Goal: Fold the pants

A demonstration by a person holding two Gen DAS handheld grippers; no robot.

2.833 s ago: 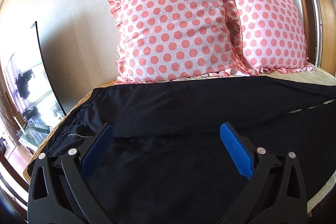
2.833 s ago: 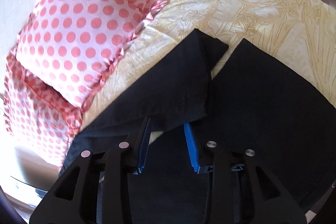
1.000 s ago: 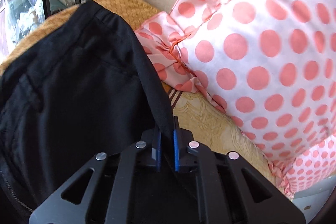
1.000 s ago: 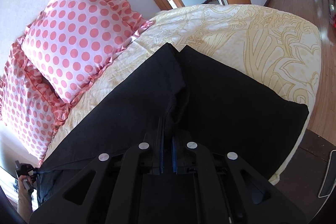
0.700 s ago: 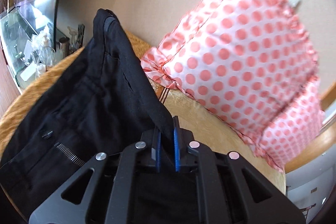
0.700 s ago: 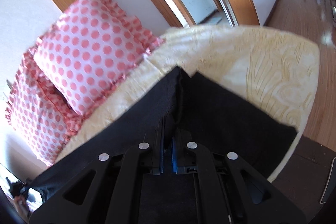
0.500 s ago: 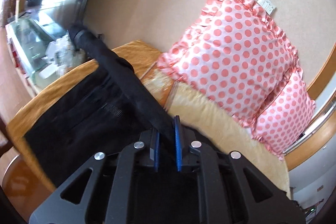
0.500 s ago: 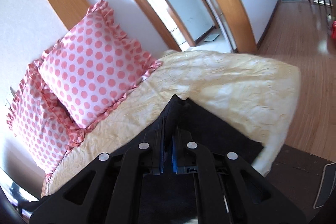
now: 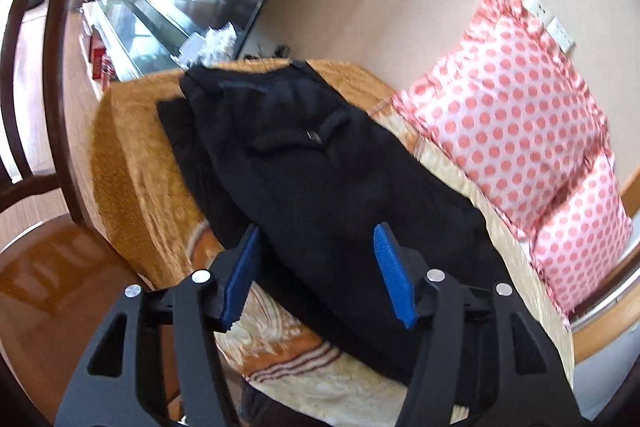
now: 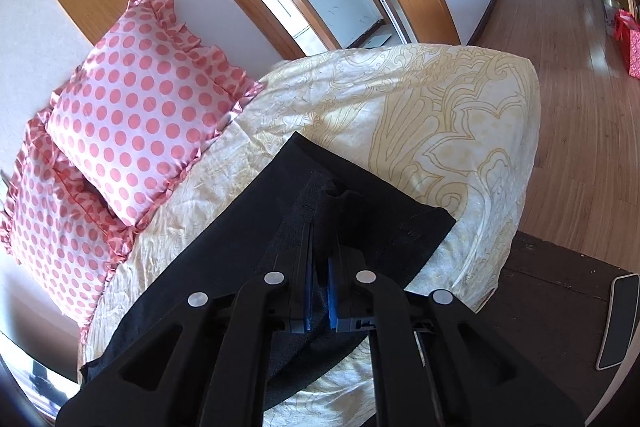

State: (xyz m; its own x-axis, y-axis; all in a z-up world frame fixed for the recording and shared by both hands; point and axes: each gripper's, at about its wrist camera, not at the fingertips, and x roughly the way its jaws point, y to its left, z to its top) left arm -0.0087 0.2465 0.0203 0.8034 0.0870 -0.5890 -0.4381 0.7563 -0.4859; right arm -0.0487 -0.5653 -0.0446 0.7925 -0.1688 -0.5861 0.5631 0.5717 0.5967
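Left wrist view: the left gripper (image 9: 316,273) is opening, nothing pinched, above the black pants (image 9: 320,167) lying on the bed (image 9: 136,163). The right gripper (image 10: 319,291) squeezes the pants' leg end.

Left gripper (image 9: 316,277) at the lower centre of the frame, black angular plastic arms with triangular cut-outs, round silver screws, ribbed blue pads (image 9: 390,281), right gripper (image 10: 319,301) of the same black build, silver screws, blue pads (image 10: 332,301).
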